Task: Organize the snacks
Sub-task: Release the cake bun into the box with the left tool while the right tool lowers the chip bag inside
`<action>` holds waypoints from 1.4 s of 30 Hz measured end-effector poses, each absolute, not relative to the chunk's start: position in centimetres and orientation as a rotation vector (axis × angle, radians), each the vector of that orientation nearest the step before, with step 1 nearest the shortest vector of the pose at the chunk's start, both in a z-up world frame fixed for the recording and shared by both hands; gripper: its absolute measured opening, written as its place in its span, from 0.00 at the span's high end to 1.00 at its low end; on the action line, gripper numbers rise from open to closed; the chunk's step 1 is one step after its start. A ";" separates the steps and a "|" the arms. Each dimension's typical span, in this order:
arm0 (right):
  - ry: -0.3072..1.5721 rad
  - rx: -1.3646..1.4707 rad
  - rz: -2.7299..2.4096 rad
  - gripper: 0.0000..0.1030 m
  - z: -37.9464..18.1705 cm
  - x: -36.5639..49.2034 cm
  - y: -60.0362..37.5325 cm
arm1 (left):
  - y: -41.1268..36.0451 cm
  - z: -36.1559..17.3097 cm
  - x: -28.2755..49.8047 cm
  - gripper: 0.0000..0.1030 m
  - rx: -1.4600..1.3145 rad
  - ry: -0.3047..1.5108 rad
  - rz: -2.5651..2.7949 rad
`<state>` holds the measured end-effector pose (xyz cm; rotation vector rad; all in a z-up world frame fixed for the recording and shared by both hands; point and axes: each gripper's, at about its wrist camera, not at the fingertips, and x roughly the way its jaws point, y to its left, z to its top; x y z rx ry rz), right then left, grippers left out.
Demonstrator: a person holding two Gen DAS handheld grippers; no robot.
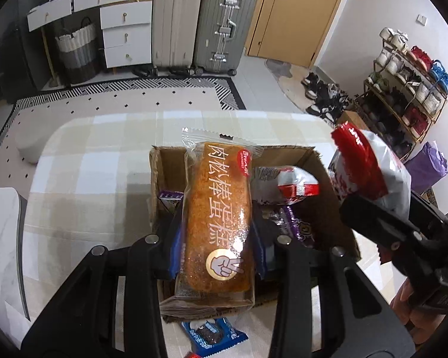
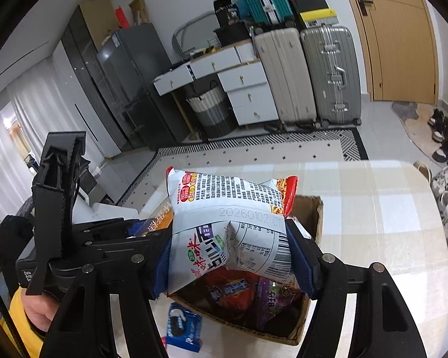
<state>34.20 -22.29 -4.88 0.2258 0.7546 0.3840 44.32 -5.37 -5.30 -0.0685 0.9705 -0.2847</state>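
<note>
Two snacks are hovering over the cardboard box (image 1: 319, 161) at once, one in each gripper. The left gripper (image 1: 218, 238) is pinching a clear-wrapped meat floss cake (image 1: 218, 217) by its long sides, fingers narrow and blue pads pressing the wrapper. The right gripper (image 2: 233, 256) is squeezing a white and red instant noodle packet (image 2: 233, 217) at mid-width, jaws standing wider and the packet bulging above the pads.

Both packs are hanging just above the open box, which is sitting on the checked tablecloth (image 1: 89, 149) and is already holding a red and white packet (image 1: 283, 185) and purple packets (image 1: 295, 223). A blue cookie pack (image 2: 183, 328) is lying on the cloth just beside the box's near wall.

Judging by this, the dropping-in step is under way. Next, each hand is probably needing to lower its pack below the rim, aim for a free patch among the packets inside, and part its fingers. With both hands crowding one opening, releasing one after the other seems wiser. The cookie pack is waiting outside for a later pick.
</note>
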 end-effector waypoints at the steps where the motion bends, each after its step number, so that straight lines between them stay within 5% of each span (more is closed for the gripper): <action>1: 0.760 0.223 0.380 0.34 -5.2 34.4 -22.3 | -5.4 -5.7 44.6 0.67 -0.069 0.974 -0.283; 17: 0.799 0.223 0.365 0.34 -7.3 34.8 -22.7 | -3.6 -6.5 44.6 0.63 -0.078 0.954 -0.268; 36: 0.861 0.199 0.324 0.32 -8.6 36.3 -21.7 | -1.8 -5.2 41.4 0.45 -0.098 0.948 -0.229; 42: 0.817 0.171 0.308 0.21 -7.1 35.4 -21.3 | -1.5 -4.7 40.1 0.40 -0.098 0.941 -0.222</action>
